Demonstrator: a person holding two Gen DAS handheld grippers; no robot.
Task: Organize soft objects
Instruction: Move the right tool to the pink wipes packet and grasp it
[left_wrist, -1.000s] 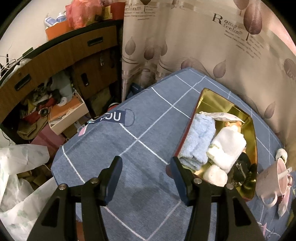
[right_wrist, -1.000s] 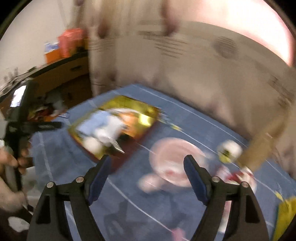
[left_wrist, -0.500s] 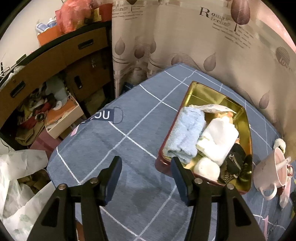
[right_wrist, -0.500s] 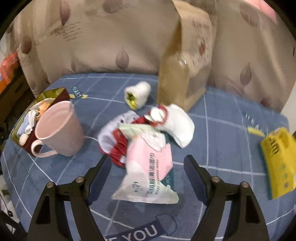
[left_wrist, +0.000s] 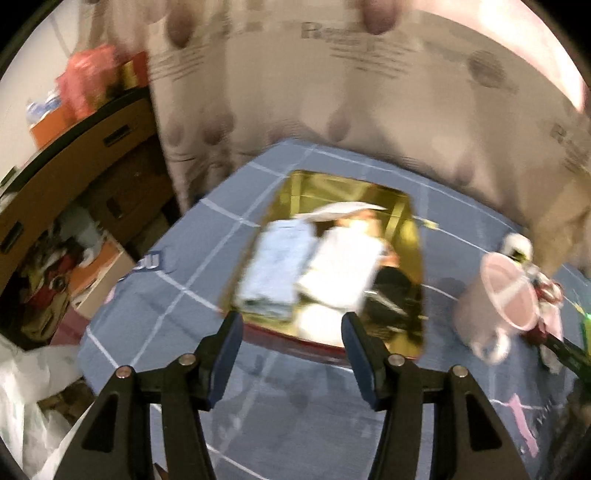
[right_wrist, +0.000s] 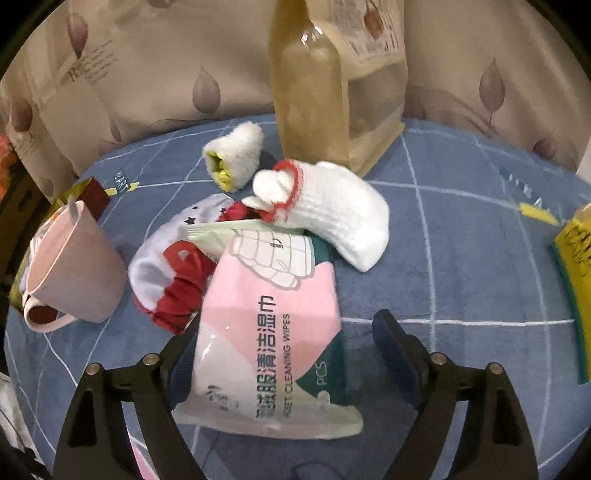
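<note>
In the blurred left wrist view, a gold tin (left_wrist: 402, 218) with a red wall sits on the blue cloth, holding a blue towel (left_wrist: 277, 269), a white towel (left_wrist: 340, 266) and dark items. My left gripper (left_wrist: 291, 332) is open and empty just in front of the tin. In the right wrist view, a pink pack of wet wipes (right_wrist: 269, 332) lies between the open fingers of my right gripper (right_wrist: 291, 336). Behind it lie a white sock with red trim (right_wrist: 332, 210), a red and white sock (right_wrist: 166, 273) and a fluffy white roll (right_wrist: 236, 155).
A pink mug (right_wrist: 74, 273) stands left of the socks, also in the left wrist view (left_wrist: 506, 299). A tan paper bag (right_wrist: 332, 74) stands at the back against the curtain. A yellow pack (right_wrist: 576, 258) lies at the right. Cluttered shelves (left_wrist: 74, 221) are left of the table.
The left gripper has swung right, so the tin sits centred ahead. The right gripper has moved forward over the wipes pack, which now lies between its fingers.
</note>
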